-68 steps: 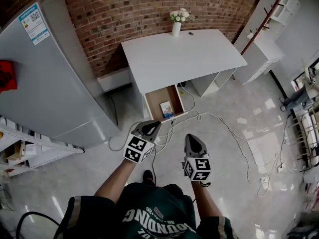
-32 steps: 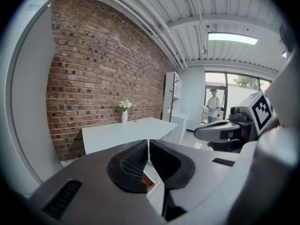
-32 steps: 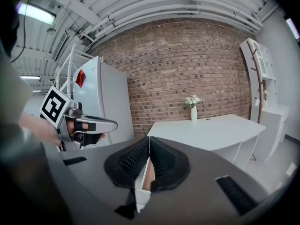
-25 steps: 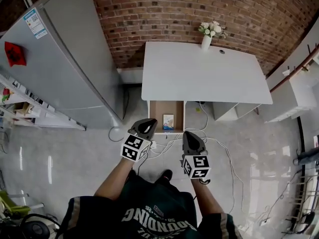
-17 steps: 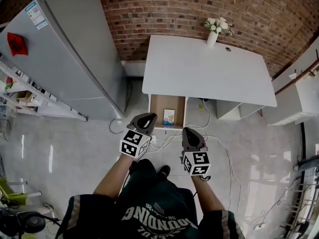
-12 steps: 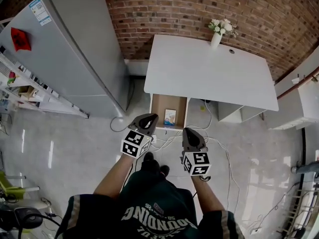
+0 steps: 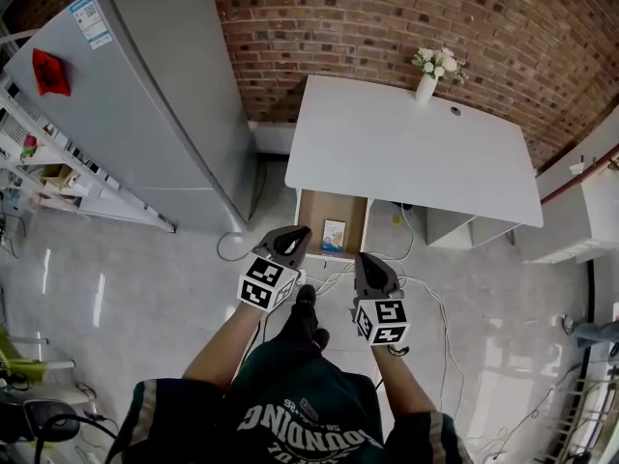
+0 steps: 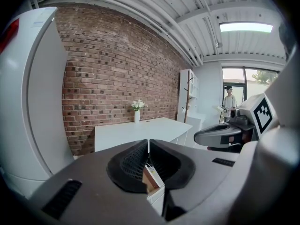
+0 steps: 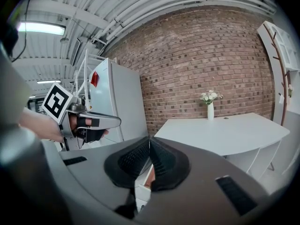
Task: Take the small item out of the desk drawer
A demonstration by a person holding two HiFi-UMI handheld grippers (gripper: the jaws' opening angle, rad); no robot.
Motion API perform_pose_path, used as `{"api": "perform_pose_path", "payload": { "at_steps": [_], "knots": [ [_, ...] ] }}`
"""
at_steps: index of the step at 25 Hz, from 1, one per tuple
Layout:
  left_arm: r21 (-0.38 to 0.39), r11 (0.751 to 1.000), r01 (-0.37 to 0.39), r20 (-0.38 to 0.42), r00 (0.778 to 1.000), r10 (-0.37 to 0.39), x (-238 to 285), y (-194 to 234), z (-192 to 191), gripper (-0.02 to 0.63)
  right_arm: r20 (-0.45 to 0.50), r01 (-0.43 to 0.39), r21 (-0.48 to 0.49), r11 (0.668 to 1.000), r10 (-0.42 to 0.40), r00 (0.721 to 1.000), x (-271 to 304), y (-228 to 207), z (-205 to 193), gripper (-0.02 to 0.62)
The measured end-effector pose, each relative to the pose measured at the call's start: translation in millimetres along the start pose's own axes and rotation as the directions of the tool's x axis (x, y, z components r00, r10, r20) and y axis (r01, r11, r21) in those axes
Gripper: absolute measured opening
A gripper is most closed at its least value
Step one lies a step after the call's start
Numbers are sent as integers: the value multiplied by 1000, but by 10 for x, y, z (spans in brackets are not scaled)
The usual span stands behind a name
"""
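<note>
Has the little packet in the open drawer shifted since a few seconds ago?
No. The packet lies in the same spot, near the front edge of the drawer, right of its middle.

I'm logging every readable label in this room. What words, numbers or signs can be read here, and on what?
"OUNDING": upside down on the person's shirt; first letter unclear, smaller print unreadable.
The sticker on the fridge: too small to read.
The red tag on the fridge: nothing legible.
Print on the small item in the drawer: too small.
Cubes on left tool and right tool: square code patterns, no words.
</note>
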State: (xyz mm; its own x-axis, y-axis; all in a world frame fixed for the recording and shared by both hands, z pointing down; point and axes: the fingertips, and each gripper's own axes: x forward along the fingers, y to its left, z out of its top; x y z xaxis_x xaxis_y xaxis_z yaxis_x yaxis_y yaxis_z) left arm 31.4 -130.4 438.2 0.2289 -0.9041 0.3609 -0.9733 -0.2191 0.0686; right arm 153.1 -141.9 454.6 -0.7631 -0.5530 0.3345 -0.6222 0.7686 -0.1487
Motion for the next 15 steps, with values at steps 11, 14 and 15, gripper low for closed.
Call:
{"api": "perform_pose_path", "payload": {
  "at_steps": [11, 14, 15],
  "knots": [
    [-7, 999, 34, -31, 999, -34, 241, 98, -192, 25, -28, 24, -4, 1000, -25, 999, 191, -46, -53, 25],
    [-7, 999, 41, -38, 998, -41, 310, 140, -232, 25, -34, 30, 0, 1000, -30, 999, 278, -81, -75, 25],
    [-10, 999, 42, -38, 998, -42, 332, 163, -237, 25, -35, 33, 3, 999, -32, 999, 312, -92, -77, 25]
  ]
}}
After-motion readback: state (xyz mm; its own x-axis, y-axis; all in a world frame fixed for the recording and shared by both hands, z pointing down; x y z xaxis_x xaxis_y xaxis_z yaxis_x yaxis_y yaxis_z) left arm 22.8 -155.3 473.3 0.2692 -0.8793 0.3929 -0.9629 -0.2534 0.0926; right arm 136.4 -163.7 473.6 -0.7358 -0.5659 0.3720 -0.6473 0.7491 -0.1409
